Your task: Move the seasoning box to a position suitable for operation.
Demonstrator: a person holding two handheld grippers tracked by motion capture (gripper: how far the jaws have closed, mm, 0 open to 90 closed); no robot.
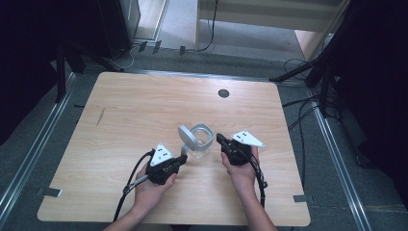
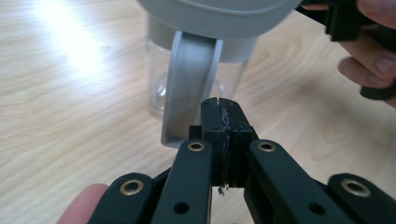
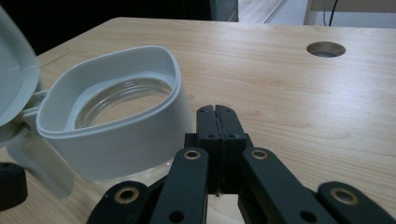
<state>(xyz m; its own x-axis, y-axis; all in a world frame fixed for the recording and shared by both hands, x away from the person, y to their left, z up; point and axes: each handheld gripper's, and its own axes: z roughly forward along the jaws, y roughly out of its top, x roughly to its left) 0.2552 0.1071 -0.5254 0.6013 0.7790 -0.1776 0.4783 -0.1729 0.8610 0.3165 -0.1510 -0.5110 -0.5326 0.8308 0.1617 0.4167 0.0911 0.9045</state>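
A clear glass jug point(image 1: 203, 139) with a pale grey plastic collar point(image 3: 121, 135) stands near the middle of the wooden table point(image 1: 144, 106). Its hinged lid point(image 1: 186, 136) is flipped up on the left. My left gripper point(image 1: 182, 158) is shut and empty, its tips point(image 2: 219, 108) just beside the jug's grey handle point(image 2: 189, 84); I cannot tell whether they touch. The lid's underside point(image 2: 219, 16) hangs above the jaws. My right gripper point(image 1: 220, 139) is shut too, with nothing in it, its tips point(image 3: 217, 113) close to the collar's right side.
A round cable hole point(image 1: 223, 93) sits in the table behind the jug, also seen in the right gripper view as a hole point(image 3: 326, 48). The other hand point(image 2: 373, 56) and its gripper lie beyond the jug. Cables and dark stands surround the table.
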